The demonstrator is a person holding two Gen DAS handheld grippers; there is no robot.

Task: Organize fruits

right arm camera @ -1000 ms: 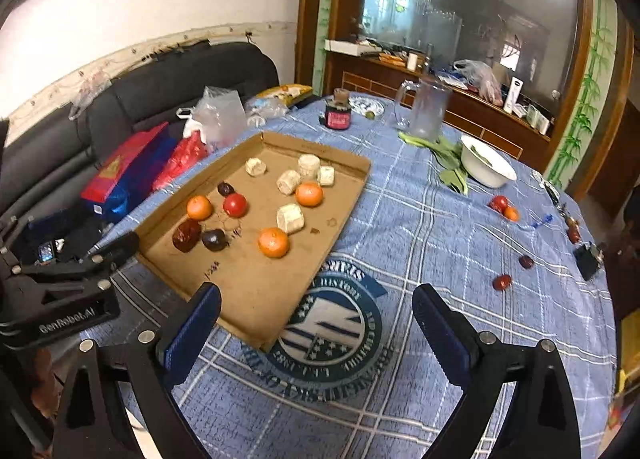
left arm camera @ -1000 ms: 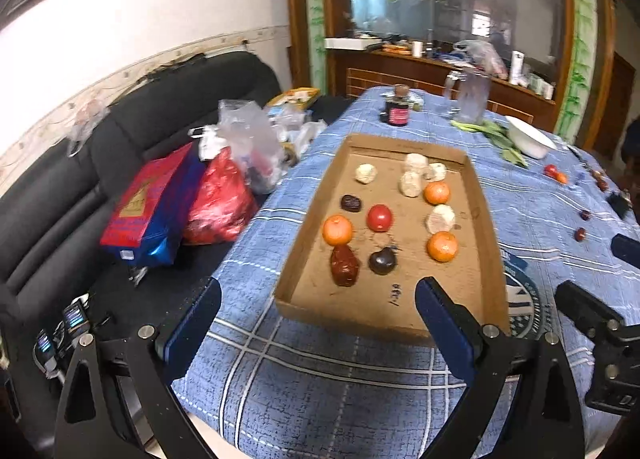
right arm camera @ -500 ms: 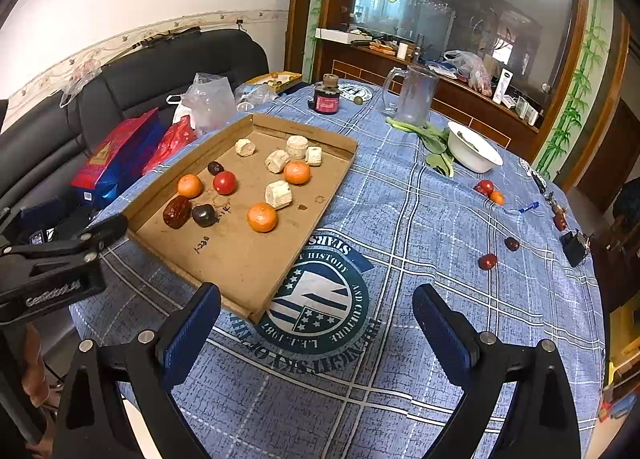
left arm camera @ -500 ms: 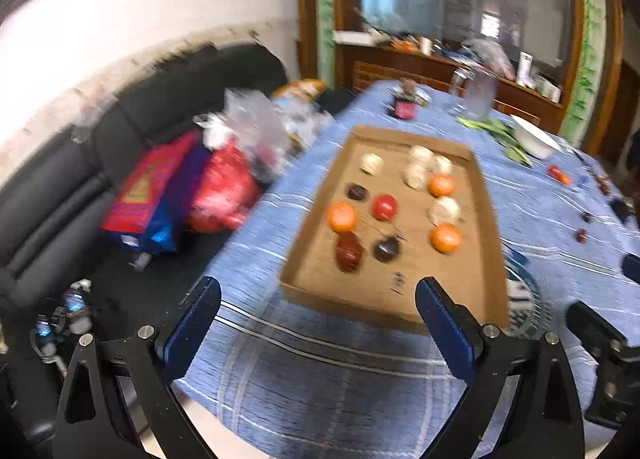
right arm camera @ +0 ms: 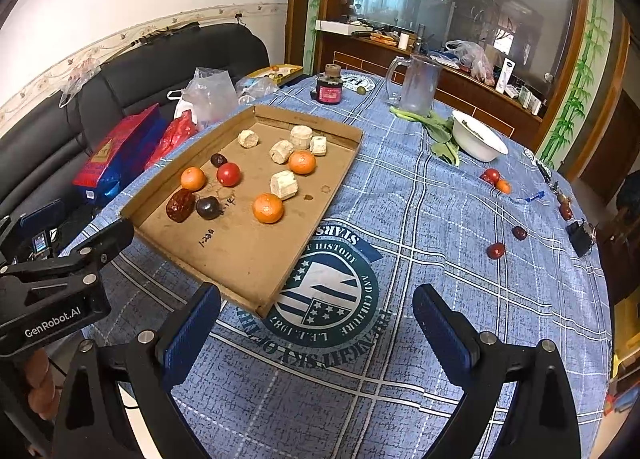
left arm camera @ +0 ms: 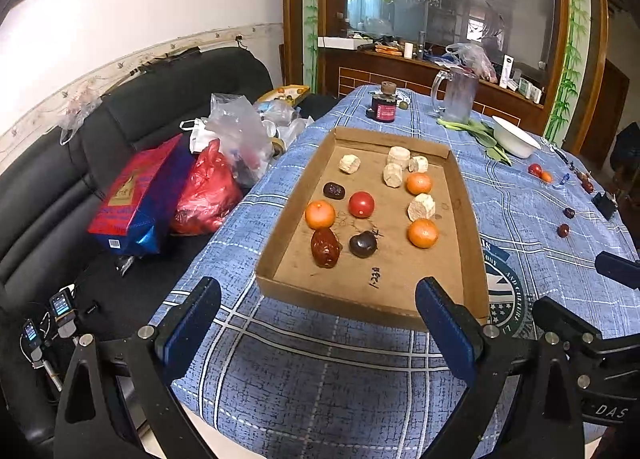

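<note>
While the left view alone shows the sofa point(left arm camera: 132, 107) piled with bags, both show the cardboard tray point(left arm camera: 468, 227) of fruit mid-table. Loose red fruits point(right arm camera: 496, 250) lie far right. Both the left gripper point(left arm camera: 318, 319) and the right gripper point(right arm camera: 316, 323) gape empty.

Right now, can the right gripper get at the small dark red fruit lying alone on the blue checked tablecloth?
Probably yes. The right gripper is open and empty, and the small dark red fruit lies ahead to its right on bare blue checked tablecloth, with nothing between them.
</note>
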